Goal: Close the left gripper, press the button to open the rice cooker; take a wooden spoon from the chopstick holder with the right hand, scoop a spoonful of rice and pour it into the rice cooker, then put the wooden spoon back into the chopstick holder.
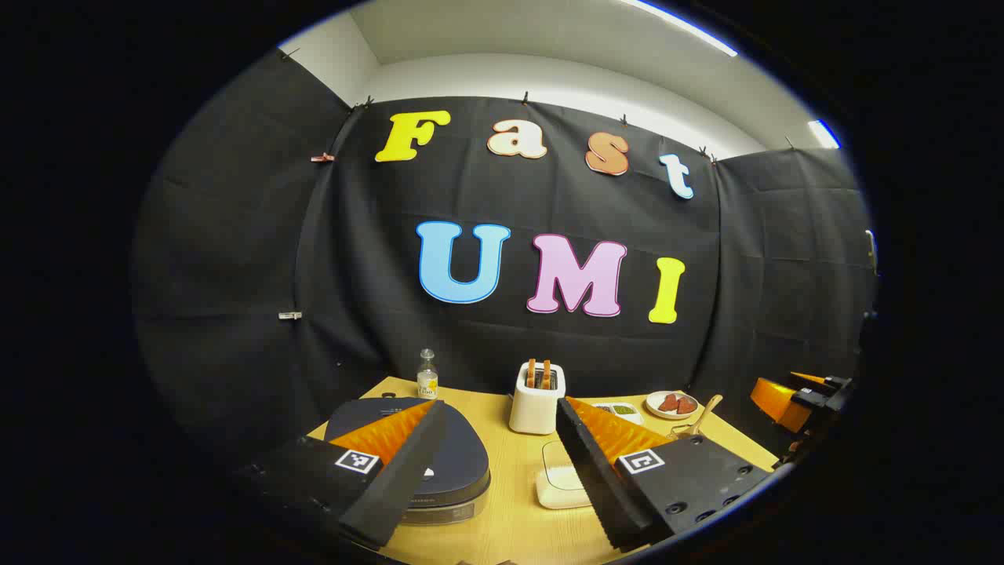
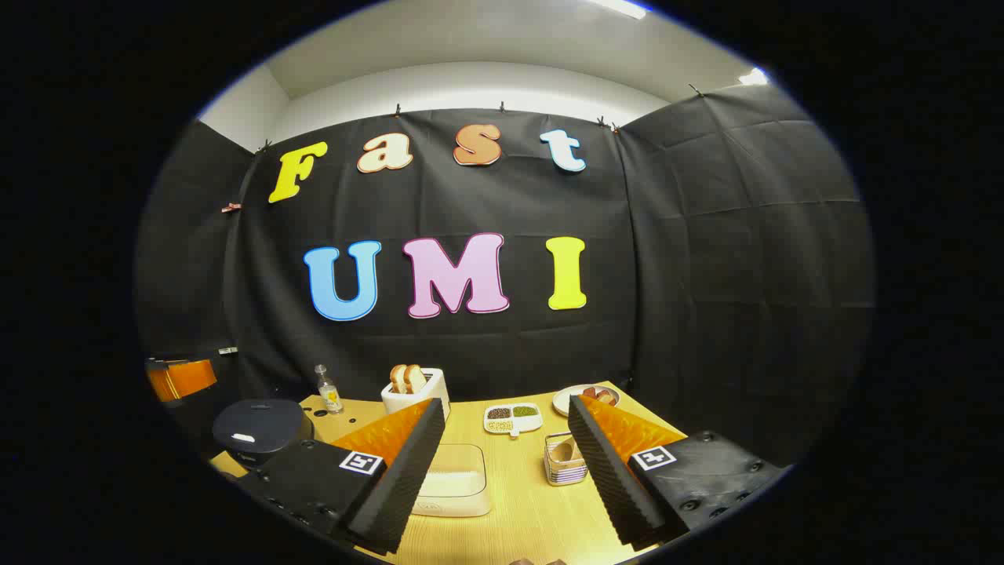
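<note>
I judge nothing done yet: my left gripper (image 1: 500, 463) and right gripper (image 2: 506, 463) both hang released. The rice cooker (image 2: 261, 428) sits lid down; right of it, farther off, the wooden spoon (image 2: 562, 451) waits in the chopstick holder (image 2: 565, 468).

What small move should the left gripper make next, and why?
Probably shut the left gripper: its jaws stand wide apart above the dark, rounded rice cooker, whose lid is down, and the task calls for pressing the button with closed jaws.
</note>
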